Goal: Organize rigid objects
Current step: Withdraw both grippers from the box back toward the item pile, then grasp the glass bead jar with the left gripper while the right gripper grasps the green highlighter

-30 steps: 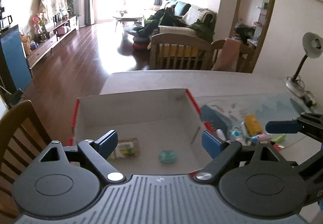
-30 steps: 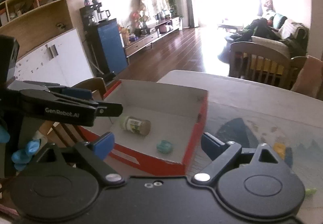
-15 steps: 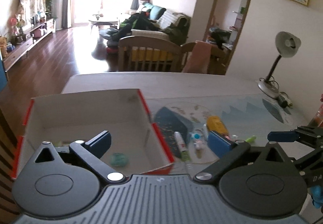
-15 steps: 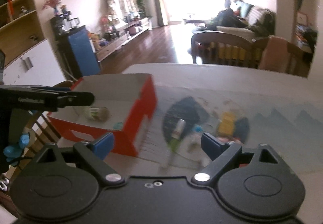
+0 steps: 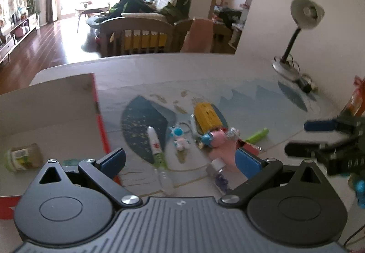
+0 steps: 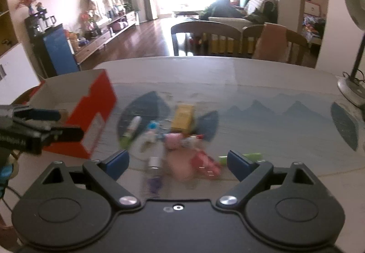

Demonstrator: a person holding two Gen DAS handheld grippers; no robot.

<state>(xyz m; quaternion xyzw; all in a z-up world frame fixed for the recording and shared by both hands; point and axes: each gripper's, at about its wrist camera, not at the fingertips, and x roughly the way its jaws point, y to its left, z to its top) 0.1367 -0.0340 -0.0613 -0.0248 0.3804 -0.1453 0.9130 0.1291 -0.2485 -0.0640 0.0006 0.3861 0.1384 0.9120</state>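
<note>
A pile of small items lies on the patterned table mat: a yellow box, a white-and-green tube, an astronaut keychain, a pink toy, a green stick and a small bottle. To their left stands the red-edged cardboard box with a jar lying inside. My left gripper hangs open above the near side of the pile, holding nothing. My right gripper is also open and bare over the blurred pink toy and yellow box.
A desk lamp stands at the table's far right corner, its base beside a cable. Wooden chairs line the far edge. In the right wrist view the red box sits left of the pile, with the left gripper in front of it.
Both grippers swung right, away from the box and down toward the pile of small items. The left jaws spread a little wider. Nothing was picked up.
</note>
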